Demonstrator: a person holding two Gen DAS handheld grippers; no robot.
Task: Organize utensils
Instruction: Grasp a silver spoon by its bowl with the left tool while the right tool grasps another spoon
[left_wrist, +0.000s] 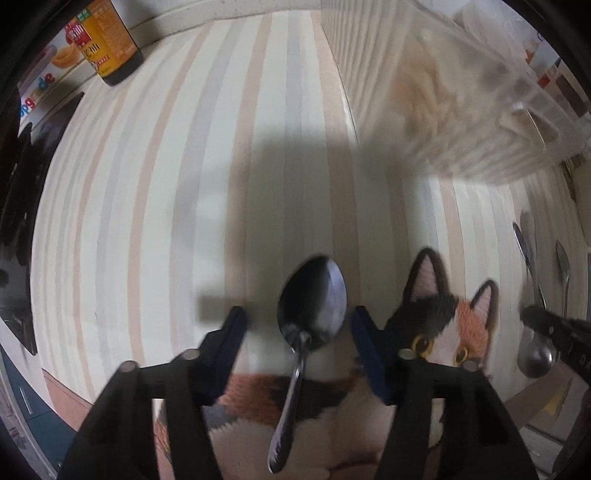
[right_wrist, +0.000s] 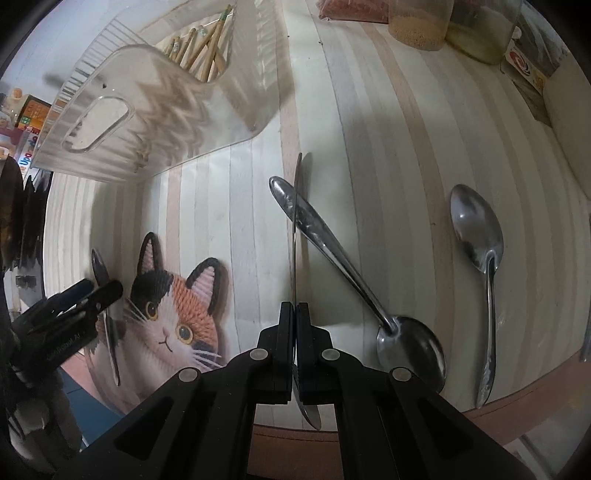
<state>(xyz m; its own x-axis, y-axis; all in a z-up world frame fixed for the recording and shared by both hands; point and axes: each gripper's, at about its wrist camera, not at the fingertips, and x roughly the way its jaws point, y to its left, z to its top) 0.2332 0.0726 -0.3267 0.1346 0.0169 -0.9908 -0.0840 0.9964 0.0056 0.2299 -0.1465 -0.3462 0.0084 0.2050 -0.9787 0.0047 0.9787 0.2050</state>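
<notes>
We had the right gripper pinched on a utensil seen edge-on; left gripper spread round a spoon, contact unclear; approx. two spoons lay on the worktop; clear bin held chopsticks only.

Little legible txt. Dark sauce bottle: yellow-orange label w/ red print, chars too blurred to read. Just left of bottle, a box shows colored letters, approx "grade", partly cut off. Other packaging near bottle: unreadable.
</notes>
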